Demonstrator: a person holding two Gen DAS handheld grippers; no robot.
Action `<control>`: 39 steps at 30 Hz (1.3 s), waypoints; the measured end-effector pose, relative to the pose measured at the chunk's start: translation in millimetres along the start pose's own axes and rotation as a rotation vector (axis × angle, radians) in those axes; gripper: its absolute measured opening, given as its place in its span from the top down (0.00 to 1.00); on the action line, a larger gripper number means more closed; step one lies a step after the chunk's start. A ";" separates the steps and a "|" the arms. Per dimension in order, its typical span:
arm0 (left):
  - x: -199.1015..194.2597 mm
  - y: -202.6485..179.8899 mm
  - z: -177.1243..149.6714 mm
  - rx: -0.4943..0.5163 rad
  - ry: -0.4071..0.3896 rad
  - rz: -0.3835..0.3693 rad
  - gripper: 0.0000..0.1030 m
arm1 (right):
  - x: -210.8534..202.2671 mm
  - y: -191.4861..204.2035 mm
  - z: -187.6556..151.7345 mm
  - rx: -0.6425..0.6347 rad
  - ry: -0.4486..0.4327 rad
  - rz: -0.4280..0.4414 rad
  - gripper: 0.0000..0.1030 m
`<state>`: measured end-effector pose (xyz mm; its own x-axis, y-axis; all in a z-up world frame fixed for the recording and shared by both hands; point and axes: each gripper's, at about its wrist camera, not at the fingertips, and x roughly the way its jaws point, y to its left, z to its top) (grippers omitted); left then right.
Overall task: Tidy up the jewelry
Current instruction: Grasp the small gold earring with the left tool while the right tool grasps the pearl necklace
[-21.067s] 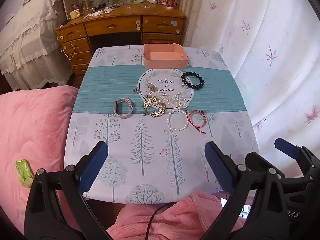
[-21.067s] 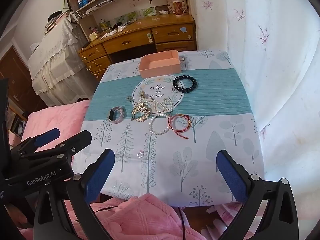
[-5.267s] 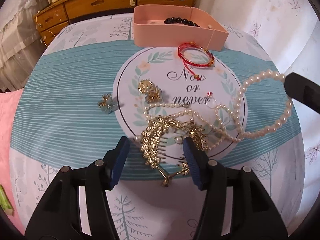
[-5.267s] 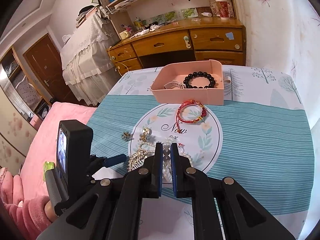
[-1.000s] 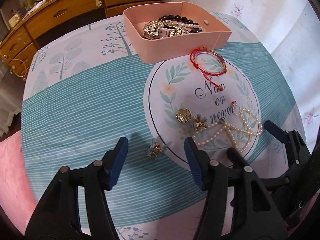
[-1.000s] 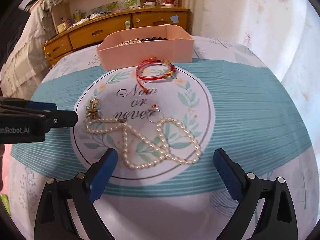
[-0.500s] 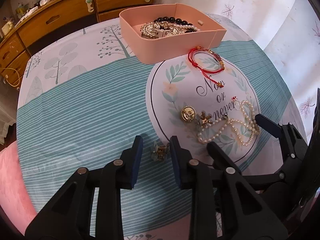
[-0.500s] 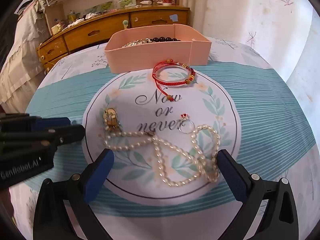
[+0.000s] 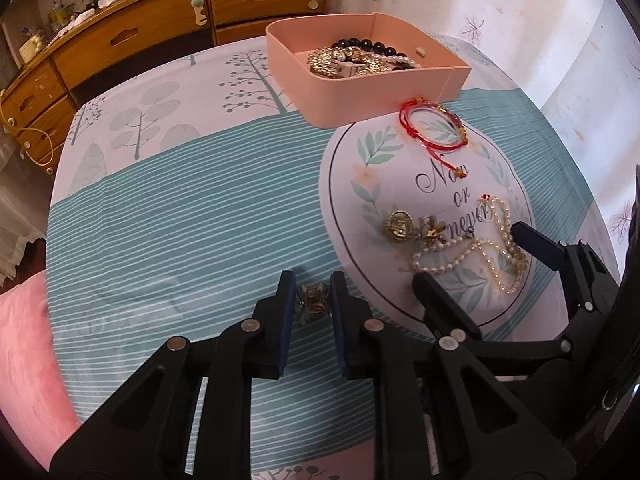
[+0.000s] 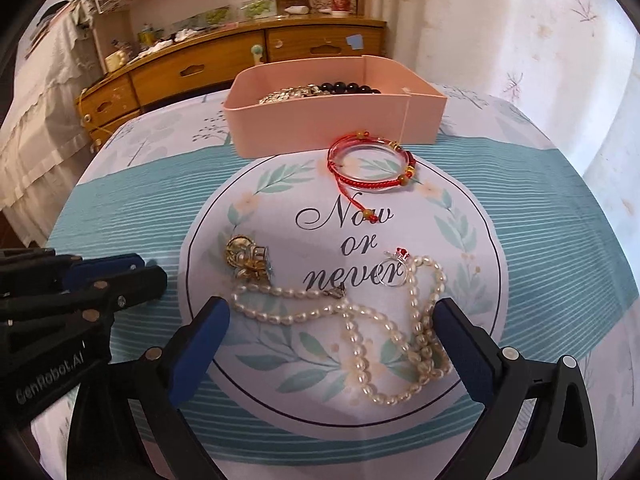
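While your left gripper pinches the small brooch, your right gripper stands wide around the pearl necklace, pink tray at twelve o'clock.

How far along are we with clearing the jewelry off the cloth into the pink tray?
Partway. The pink plastic tray already holds a black bead bracelet and gold pieces. In hand: the left claw is closed around a small gold-and-blue brooch; the right claw is open, straddling the white pearl necklace. Still out: that necklace, the red cord bracelet, a silver ring and two gold charms.
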<state>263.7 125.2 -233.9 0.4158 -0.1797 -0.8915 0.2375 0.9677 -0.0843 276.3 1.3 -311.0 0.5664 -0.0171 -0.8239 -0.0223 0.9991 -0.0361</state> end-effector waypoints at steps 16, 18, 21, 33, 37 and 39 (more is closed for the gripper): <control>-2.8 -7.3 -7.2 -0.005 -0.010 0.023 0.85 | -26.0 -15.4 -9.5 -0.197 0.068 0.156 0.91; -4.1 -9.4 -9.9 -0.002 -0.010 0.025 0.85 | -27.7 -18.1 -10.7 -0.185 0.082 0.179 0.91; -6.0 -12.0 -12.3 -0.014 0.005 0.021 0.86 | -27.0 -29.6 -8.5 -0.088 0.115 0.237 0.94; -32.7 -33.0 4.6 -0.033 -0.006 0.033 0.86 | -27.7 -96.2 -20.9 0.248 0.202 0.582 0.96; -43.3 -47.5 19.4 -0.042 -0.019 0.037 0.86 | -41.0 -113.5 -11.5 0.232 0.181 0.615 0.96; -47.0 -54.0 27.3 -0.061 -0.021 0.036 0.86 | -47.7 -122.1 -2.8 0.226 0.171 0.637 0.96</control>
<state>255.3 76.6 -175.3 0.4416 -0.1481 -0.8849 0.1687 0.9824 -0.0802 249.7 -120.0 -268.8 0.3615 0.5879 -0.7236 -0.1242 0.7996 0.5876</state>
